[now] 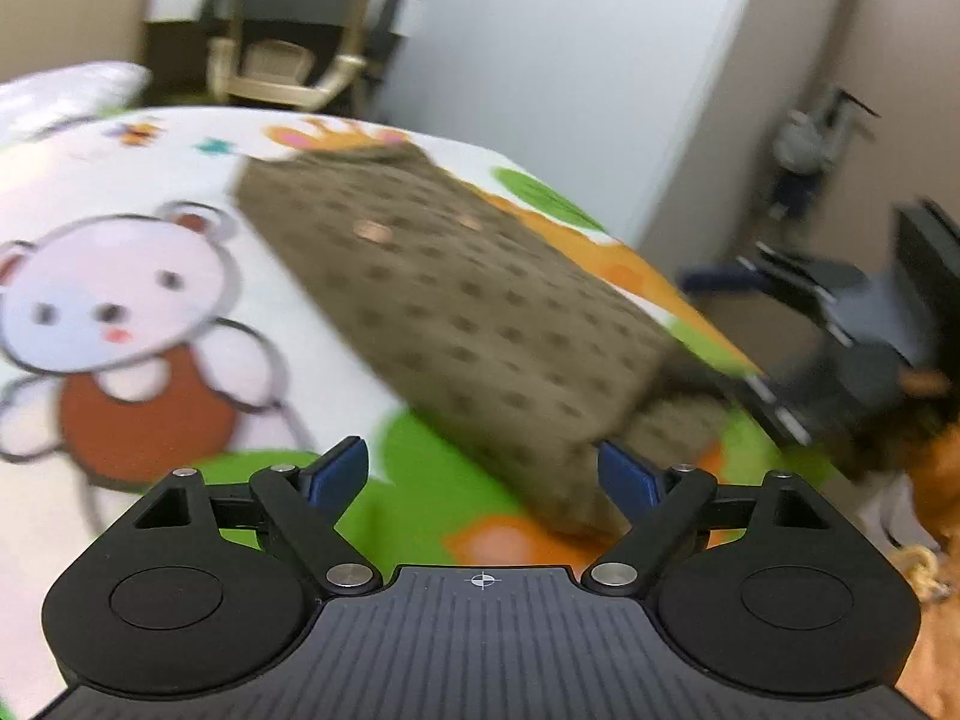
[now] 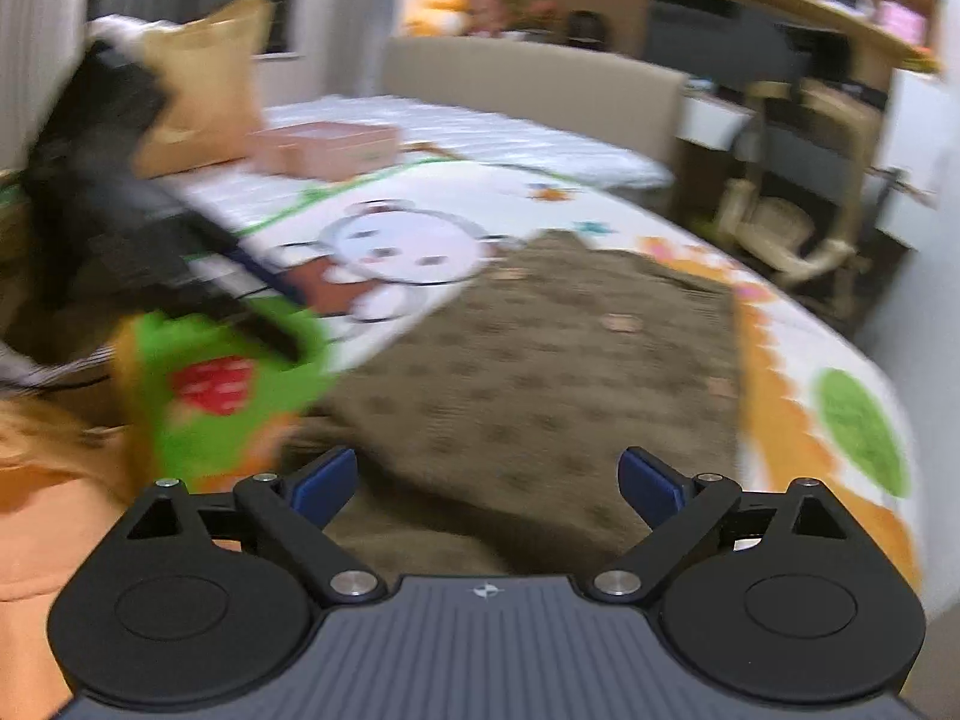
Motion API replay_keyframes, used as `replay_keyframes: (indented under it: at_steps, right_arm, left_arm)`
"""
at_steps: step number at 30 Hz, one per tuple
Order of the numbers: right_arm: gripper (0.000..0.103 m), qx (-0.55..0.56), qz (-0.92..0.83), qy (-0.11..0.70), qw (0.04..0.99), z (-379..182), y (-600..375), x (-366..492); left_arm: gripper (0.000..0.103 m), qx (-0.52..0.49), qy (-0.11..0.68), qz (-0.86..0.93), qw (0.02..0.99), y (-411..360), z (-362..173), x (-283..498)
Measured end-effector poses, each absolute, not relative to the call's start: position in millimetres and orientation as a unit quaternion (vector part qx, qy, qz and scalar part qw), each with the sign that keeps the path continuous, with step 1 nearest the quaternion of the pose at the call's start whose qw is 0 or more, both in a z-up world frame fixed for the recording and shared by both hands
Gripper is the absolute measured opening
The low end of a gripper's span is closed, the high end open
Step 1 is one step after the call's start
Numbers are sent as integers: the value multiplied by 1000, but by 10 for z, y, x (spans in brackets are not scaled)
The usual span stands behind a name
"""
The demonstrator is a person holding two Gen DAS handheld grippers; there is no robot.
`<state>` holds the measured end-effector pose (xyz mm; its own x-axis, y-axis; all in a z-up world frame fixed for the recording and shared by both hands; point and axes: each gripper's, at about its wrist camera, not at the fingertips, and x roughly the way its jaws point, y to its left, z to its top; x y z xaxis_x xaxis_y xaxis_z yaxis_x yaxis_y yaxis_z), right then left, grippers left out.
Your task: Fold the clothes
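On the bed [image 2: 540, 138], over a cartoon blanket [image 1: 180, 180] printed with a white bear, a brown dotted garment [image 1: 480, 324] is lying as a long, flat slab, apparently already folded lengthwise so that its edges are running straight. It is resting near the blanket's orange border, with its near end toward both cameras. That flat, squared placement is probably keeping the cloth ready for a further fold across its length.

The left tongs [image 1: 483, 477] are standing wide apart with nothing pinched; the garment's near corner is showing just beyond the right blue pad. The right tongs [image 2: 489, 480] are likewise gaping above the garment's near edge, clamping nothing, seemingly poised to take that edge. Both views are blurring, so whether either pad is brushing the cloth I cannot tell.

No brand, label or legible writing is showing anywhere; the pink box [image 2: 327, 147] farther up the bed is too smeared to read.
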<state>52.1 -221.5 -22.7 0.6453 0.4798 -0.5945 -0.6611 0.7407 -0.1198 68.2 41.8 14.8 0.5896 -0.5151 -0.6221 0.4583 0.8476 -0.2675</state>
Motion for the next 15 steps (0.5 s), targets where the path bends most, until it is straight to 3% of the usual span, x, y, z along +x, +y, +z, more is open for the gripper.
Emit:
replay_keyframes:
  at_steps: [7, 9, 11, 15]
  right_arm:
    - [95, -218, 368, 276, 861, -489, -1814, 417]
    - [84, -207, 341, 279, 873, -519, -1809, 485]
    - [80, -144, 332, 300, 883, -480, -1930, 619]
    - [79, -37, 323, 337, 884, -467, -2193, 820]
  left_arm:
    - [94, -3, 355, -222, 908, 395, 186, 812]
    - [94, 8, 354, -223, 908, 350, 178, 812]
    - [94, 27, 349, -222, 910, 299, 170, 783]
    - [95, 68, 336, -221, 913, 191, 152, 721]
